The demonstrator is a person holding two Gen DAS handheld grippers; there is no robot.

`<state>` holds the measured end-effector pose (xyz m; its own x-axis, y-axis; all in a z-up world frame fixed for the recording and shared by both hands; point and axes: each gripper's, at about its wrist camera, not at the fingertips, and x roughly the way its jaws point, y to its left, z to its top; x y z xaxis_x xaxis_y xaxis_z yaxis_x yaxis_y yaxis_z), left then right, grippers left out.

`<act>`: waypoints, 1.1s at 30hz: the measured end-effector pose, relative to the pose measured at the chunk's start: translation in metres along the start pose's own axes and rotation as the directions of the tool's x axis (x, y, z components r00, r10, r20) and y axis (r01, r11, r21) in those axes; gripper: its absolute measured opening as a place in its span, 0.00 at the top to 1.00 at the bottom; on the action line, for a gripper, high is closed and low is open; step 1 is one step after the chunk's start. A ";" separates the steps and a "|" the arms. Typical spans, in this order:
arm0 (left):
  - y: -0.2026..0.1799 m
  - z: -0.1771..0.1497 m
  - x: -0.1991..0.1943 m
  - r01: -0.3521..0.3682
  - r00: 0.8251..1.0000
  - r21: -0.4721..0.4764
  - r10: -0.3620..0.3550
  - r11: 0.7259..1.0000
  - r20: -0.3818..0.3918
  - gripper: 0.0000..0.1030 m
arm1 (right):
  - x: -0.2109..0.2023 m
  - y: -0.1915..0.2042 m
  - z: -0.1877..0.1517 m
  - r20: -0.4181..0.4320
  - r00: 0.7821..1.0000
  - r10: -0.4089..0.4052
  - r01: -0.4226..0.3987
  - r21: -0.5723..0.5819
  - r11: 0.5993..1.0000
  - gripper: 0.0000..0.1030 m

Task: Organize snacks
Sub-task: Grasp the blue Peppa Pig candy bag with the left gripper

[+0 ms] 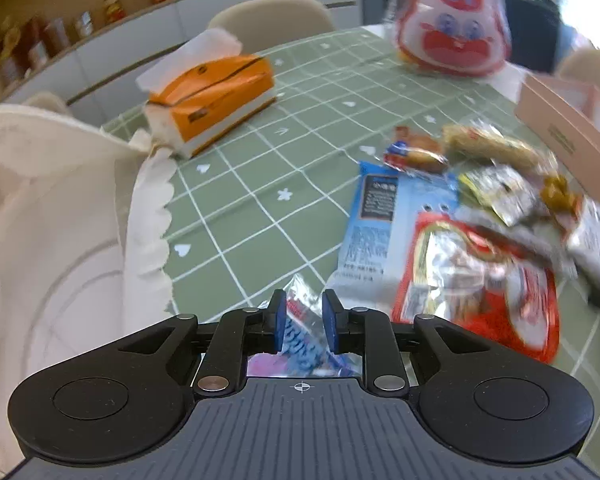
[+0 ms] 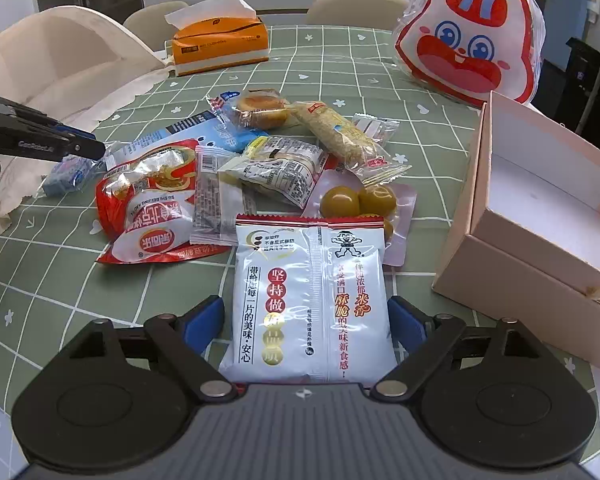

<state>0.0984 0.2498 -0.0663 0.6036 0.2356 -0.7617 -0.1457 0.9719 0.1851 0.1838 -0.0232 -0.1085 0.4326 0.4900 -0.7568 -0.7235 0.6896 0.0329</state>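
While both grippers sit over the green checked tablecloth [image 2: 340, 56], I see my left gripper [image 1: 304, 322] with its blue pads close together and a small blue-and-silver wrapped snack [image 1: 300, 332] between them; whether the pads actually press on it I cannot tell. From the right wrist view that same small snack [image 2: 66, 174] lies at the left edge of the snack pile, at the left gripper's tip. My right gripper [image 2: 306, 320] stands wide open around a white rice-cracker packet [image 2: 312, 300], its pads just beside the packet's sides, not squeezing it. Beyond it lie a red-and-white bag [image 2: 148, 204], a blue packet [image 2: 204, 132], a round pastry [image 2: 260, 110] and green plums [image 2: 360, 200]. An open pink box [image 2: 540, 216] stands to the right, near a rabbit-face bag [image 2: 468, 32]. An orange tissue box [image 2: 220, 42] sits farther back.
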 end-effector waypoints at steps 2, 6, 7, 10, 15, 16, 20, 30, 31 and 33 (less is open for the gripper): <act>0.000 -0.005 -0.005 -0.021 1.000 0.067 0.022 0.998 -0.016 0.74 | 0.000 -0.001 -0.003 0.018 1.000 0.003 -0.003 -0.003 1.000 0.13; 0.012 -0.013 -0.002 -0.025 0.999 0.096 0.029 0.995 -0.039 0.76 | -0.001 -0.001 -0.010 0.063 0.998 0.001 -0.001 -0.002 1.000 0.12; 0.014 -0.012 -0.002 -0.009 0.999 0.086 0.013 0.996 -0.043 0.77 | -0.001 -0.001 -0.011 0.072 0.997 0.000 0.000 -0.001 1.000 0.11; 0.016 -0.011 -0.002 0.052 0.997 0.081 -0.048 0.995 -0.053 0.82 | -0.002 -0.001 -0.015 0.096 0.995 -0.001 0.001 0.001 1.000 0.11; 0.024 -0.012 -0.002 0.168 0.985 0.047 -0.166 0.985 -0.049 0.83 | -0.002 -0.001 -0.019 0.123 0.992 -0.003 0.002 0.003 1.000 0.11; 0.024 -0.013 -0.002 0.203 0.978 0.046 -0.200 0.978 -0.058 0.83 | -0.003 -0.001 -0.021 0.133 0.991 -0.003 0.003 0.004 1.000 0.11; 0.013 -0.012 -0.007 0.246 0.967 0.134 -0.235 0.960 -0.094 0.70 | -0.004 -0.002 -0.025 0.154 0.988 -0.007 0.006 0.007 1.000 0.11; -0.003 -0.017 -0.003 0.113 0.984 0.386 -0.051 0.915 -0.169 0.67 | -0.004 -0.002 -0.026 0.157 0.988 -0.004 0.003 0.005 1.000 0.10; -0.002 -0.012 0.000 0.102 0.986 0.352 -0.048 0.931 -0.159 0.67 | -0.004 -0.002 -0.026 0.157 0.988 -0.004 0.004 0.005 1.000 0.10; 0.002 -0.003 0.008 0.082 0.990 0.270 -0.047 0.959 -0.134 0.64 | -0.004 -0.002 -0.026 0.157 0.988 -0.005 0.004 0.005 1.000 0.10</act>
<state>0.1005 0.2540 -0.0744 0.4989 0.1875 -0.8461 0.1220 0.9514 0.2828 0.1694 -0.0402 -0.1222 0.5150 0.5645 -0.6451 -0.7193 0.6940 0.0331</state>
